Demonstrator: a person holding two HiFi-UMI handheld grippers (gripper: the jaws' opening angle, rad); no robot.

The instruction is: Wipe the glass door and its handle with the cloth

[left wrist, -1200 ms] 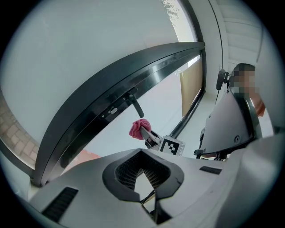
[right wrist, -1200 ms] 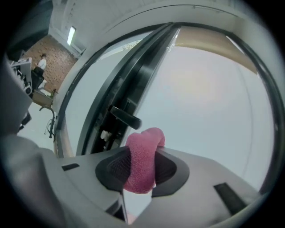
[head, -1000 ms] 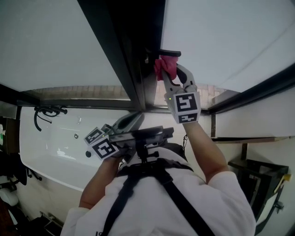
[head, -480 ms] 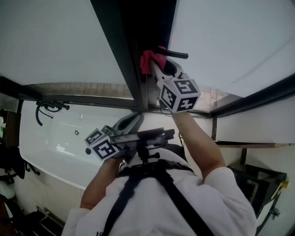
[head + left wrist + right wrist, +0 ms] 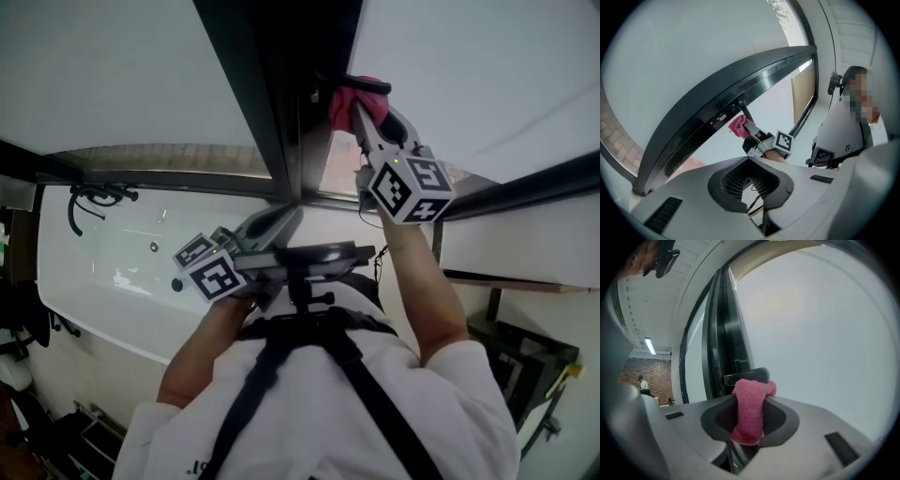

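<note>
The glass door has frosted white panes [image 5: 469, 75] in a dark frame [image 5: 281, 112]. Its black lever handle [image 5: 364, 84] juts out beside the frame. My right gripper [image 5: 361, 111] is raised to it and is shut on a pink cloth [image 5: 345, 105] that presses against the handle. In the right gripper view the cloth [image 5: 751, 413] hangs between the jaws, right under the handle [image 5: 746, 375]. My left gripper [image 5: 281, 225] is held low near the person's chest, shut and holding nothing. From the left gripper view the cloth [image 5: 738, 126] shows at the frame [image 5: 717, 101].
A white tub-like basin [image 5: 112, 291] lies at lower left, with a black fitting [image 5: 94, 220] on its rim. At the right stands a dark shelf unit [image 5: 525, 356]. Brick paving [image 5: 159, 159] shows through the lower glass. Far off in the right gripper view stands a person [image 5: 642, 383].
My right gripper carried the cloth left toward the door frame, then back right onto the handle. The left gripper has stayed near the chest.
</note>
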